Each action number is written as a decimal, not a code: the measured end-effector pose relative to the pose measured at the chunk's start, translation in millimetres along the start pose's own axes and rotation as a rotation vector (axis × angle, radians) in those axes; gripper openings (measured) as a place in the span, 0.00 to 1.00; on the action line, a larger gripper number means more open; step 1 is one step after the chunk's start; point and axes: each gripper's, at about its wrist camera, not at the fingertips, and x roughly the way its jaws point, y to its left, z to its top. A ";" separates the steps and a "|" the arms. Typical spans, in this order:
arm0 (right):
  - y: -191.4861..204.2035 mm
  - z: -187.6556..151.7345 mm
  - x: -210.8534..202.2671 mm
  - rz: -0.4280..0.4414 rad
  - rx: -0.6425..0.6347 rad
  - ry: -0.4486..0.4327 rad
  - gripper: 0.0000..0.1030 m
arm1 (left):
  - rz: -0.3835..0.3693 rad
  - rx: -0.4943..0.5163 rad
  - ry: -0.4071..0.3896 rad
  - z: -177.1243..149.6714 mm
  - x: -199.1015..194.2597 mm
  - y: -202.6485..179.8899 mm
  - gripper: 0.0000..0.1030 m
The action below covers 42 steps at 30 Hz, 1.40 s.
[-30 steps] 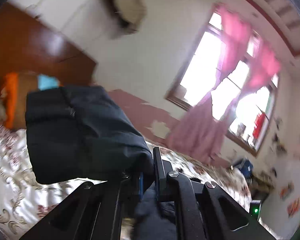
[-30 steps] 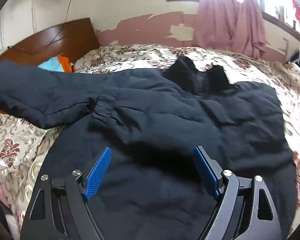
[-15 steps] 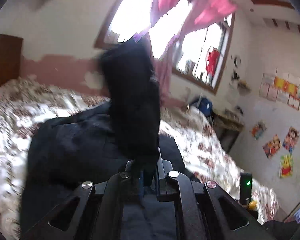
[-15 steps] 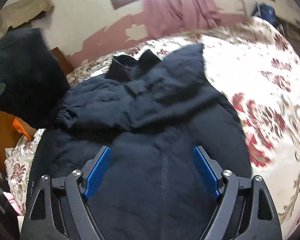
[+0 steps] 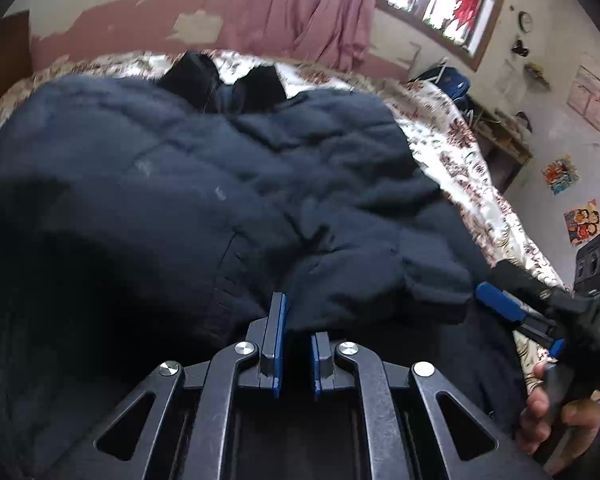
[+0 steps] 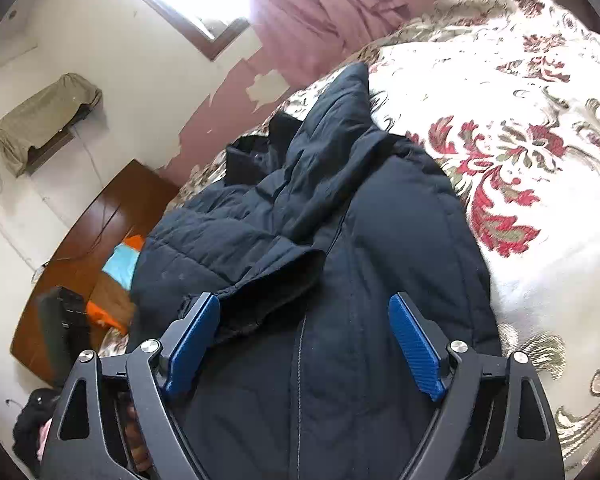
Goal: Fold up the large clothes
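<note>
A large dark navy padded jacket (image 5: 220,184) lies spread on the floral bedcover (image 5: 460,148), its collar (image 5: 224,84) at the far end. My left gripper (image 5: 299,320) is low over the jacket's body. It holds the cuff end of a sleeve (image 5: 380,280) that lies folded across the front, and its jaws are starting to open. The right gripper (image 6: 304,320) hovers over the jacket (image 6: 380,280) near its centre seam. Its jaws are wide and still opening, and nothing is pinched between them. The folded sleeve (image 6: 240,248) ends by its left pad. Its blue pad (image 5: 500,304) also shows in the left wrist view.
A wooden headboard (image 6: 112,216) with orange and light blue cloth (image 6: 120,264) stands at the left of the bed. Pink curtains (image 5: 308,12) hang at the window behind. A cluttered desk (image 5: 500,140) sits to the right. A person's hand (image 5: 548,412) grips the right tool.
The left gripper swung the sleeve from high at the left over and down onto the jacket's front. The right gripper rolled and dropped closer to the jacket, still open.
</note>
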 end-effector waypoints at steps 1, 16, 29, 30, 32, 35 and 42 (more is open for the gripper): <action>-0.8 -0.2 1.6 0.015 -0.002 0.005 0.83 | 0.002 -0.009 0.006 -3.2 -0.6 2.5 0.11; 3.4 -5.3 18.4 0.126 0.011 0.056 0.88 | -0.104 0.007 0.020 -36.6 -21.8 1.8 0.83; 36.8 -7.0 27.2 -0.001 -0.126 0.088 0.73 | 0.022 -0.121 -0.022 -52.6 -92.9 79.4 0.83; 38.3 -4.5 31.1 -0.026 -0.124 0.103 0.66 | 0.074 -0.146 -0.030 -46.9 -98.1 92.5 0.83; 40.7 3.2 39.6 -0.069 -0.111 0.136 0.48 | 0.131 -0.191 -0.043 -37.4 -104.3 113.3 0.83; 45.0 12.4 51.6 -0.101 -0.098 0.176 0.17 | 0.169 -0.242 -0.054 -26.4 -108.9 139.1 0.83; 103.4 37.3 38.9 -0.235 -0.406 0.095 0.04 | 0.268 -0.183 -0.098 -1.9 -115.0 165.8 0.83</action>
